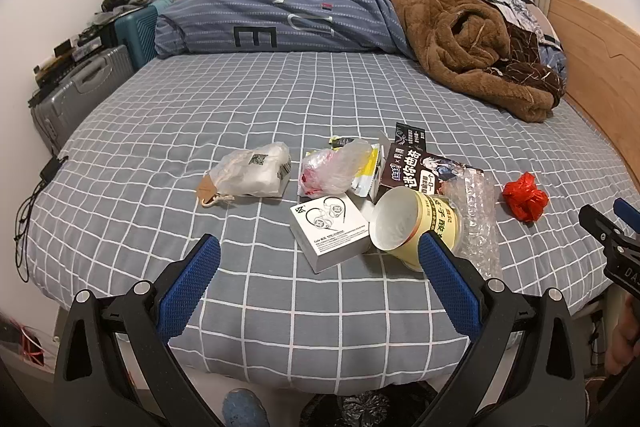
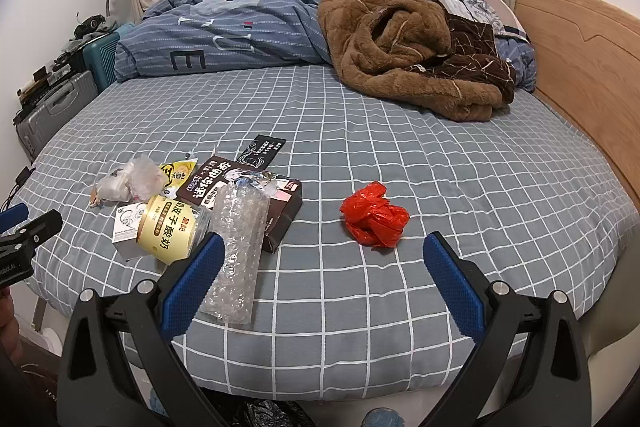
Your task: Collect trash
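Both your grippers hang wide apart and empty over the near edge of the bed (image 2: 360, 131): left gripper (image 1: 320, 259), right gripper (image 2: 324, 259). Ahead of your right jaws sits the red bag (image 2: 374, 214), alone. Left of it the pile waits: bubble wrap (image 2: 236, 251), yellow cup (image 1: 412, 227), white box (image 1: 330, 231), brown carton (image 2: 256, 195). Nothing looks collected yet.

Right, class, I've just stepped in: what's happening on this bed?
A person holds a gripper in each hand over a bed strewn with trash. Both the left gripper and right gripper are open and empty. The yellow cup, white box, bubble wrap and red bag lie untouched on the sheet.
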Motion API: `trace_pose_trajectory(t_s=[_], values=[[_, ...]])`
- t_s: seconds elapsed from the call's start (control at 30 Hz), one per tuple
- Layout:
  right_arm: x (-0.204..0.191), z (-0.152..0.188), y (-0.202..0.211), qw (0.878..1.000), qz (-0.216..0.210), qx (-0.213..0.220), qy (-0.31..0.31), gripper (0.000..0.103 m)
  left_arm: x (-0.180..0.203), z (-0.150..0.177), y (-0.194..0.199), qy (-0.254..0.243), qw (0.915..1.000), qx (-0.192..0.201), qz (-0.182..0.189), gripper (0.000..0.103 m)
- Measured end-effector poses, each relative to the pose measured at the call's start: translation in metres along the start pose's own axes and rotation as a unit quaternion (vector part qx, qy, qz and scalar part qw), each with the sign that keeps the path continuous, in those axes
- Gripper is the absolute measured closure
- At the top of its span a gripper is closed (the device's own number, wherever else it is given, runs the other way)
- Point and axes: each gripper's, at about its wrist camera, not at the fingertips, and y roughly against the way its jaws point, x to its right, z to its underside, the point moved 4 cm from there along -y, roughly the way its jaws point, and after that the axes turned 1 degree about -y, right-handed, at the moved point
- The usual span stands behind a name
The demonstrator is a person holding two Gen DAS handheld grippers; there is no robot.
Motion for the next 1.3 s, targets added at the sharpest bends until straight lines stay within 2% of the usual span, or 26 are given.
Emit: trace_pose_trajectory(t_s=[0.47,0.87,1.03,1.3], values=[[0.007,0.002,-0.012,1.000,0.005,-0.013,-0.004,0.007,0.017,0.001,-0.011,-0.019,0.9996,-0.009,0.020,0.006],[0.044,0.001,-0.084,0.998,0.025,-0.056,-0.014,0.008,0.084,0.013,-0.058,-0.124,0.9900,-0.041,0.052,0.006],[0.062,0.006,-0.116,0.996,0.014,-0.081,-0.041,0.010,0.097,0.017,-0.082,-0.140,0.9871,-0.057,0.053,0.006],[0.069,0.002,-0.149,0.994,0.014,-0.098,-0.046,0.013,0.105,0.021,-0.107,-0.142,0.9855,-0.076,0.052,0.006]])
